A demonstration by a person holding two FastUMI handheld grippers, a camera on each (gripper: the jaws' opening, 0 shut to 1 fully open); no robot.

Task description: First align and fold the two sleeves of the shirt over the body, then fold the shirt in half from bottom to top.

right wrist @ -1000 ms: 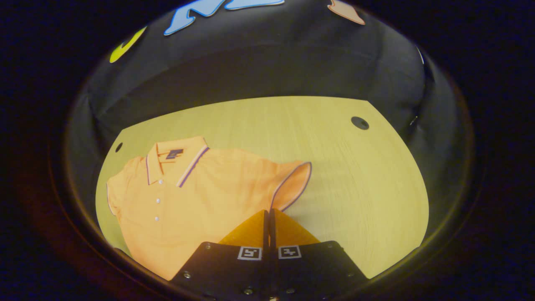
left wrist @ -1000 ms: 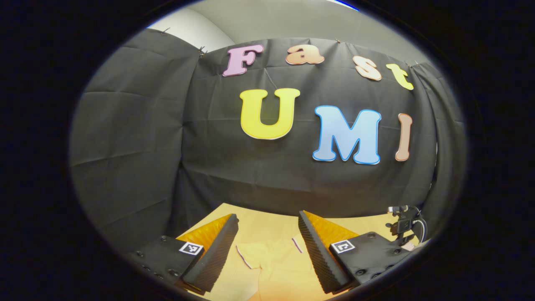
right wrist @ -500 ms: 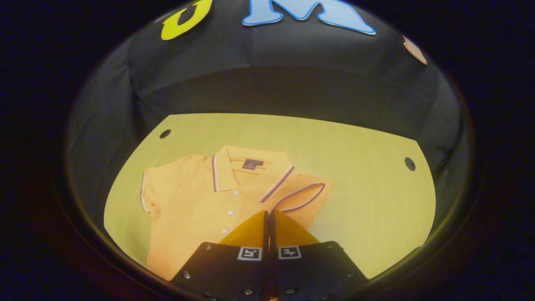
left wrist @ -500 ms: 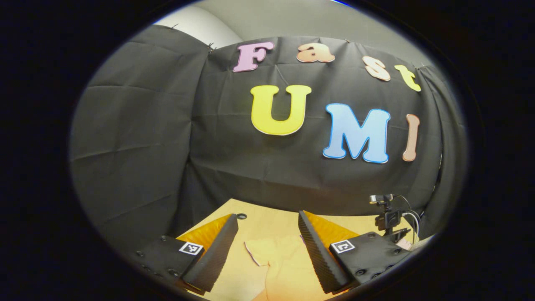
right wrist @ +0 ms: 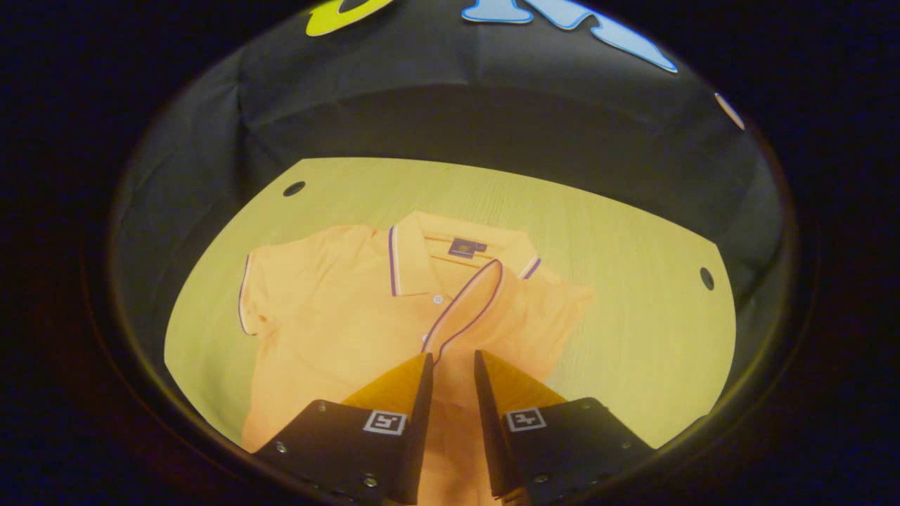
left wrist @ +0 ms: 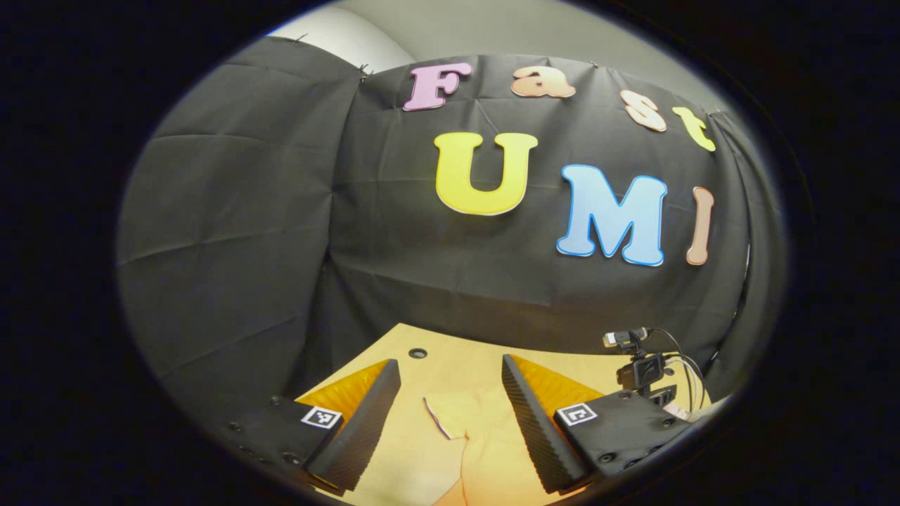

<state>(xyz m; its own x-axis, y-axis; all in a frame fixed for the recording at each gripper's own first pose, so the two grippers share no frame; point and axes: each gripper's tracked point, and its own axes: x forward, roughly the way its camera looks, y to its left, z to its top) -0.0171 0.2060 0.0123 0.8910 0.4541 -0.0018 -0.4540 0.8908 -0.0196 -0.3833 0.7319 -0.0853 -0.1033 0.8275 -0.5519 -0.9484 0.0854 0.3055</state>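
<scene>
Right gripper view puts the orange polo shirt [right wrist: 337,330] flat on the wooden table [right wrist: 633,316], collar [right wrist: 422,246] toward the far booth wall, buttons facing up. One sleeve [right wrist: 485,302] is already laid across the chest, its trimmed cuff lying diagonally just below the collar; the other sleeve [right wrist: 264,295] sticks out sideways from the body, well away from the collar. Your right gripper [right wrist: 450,365] hangs just above the folded sleeve with its fingers parted a little, gripping nothing, so I judge that side as released. Check that the cuff edge sits inside the body outline before you leave it; the shoulder beyond it looks slightly bunched, so a light press outward from the collar should flatten it.

In the left gripper view, the left gripper [left wrist: 450,400] is wide open and empty, held above the table edge with the outstretched sleeve [left wrist: 450,414] showing between its fingers. Lower it onto that cuff, pinch close to the trim, and carry it toward the collar so it mirrors the first fold. Keep the lift low so the body does not drag, and keep clear of the small camera stand [left wrist: 643,365] beyond the shirt
</scene>
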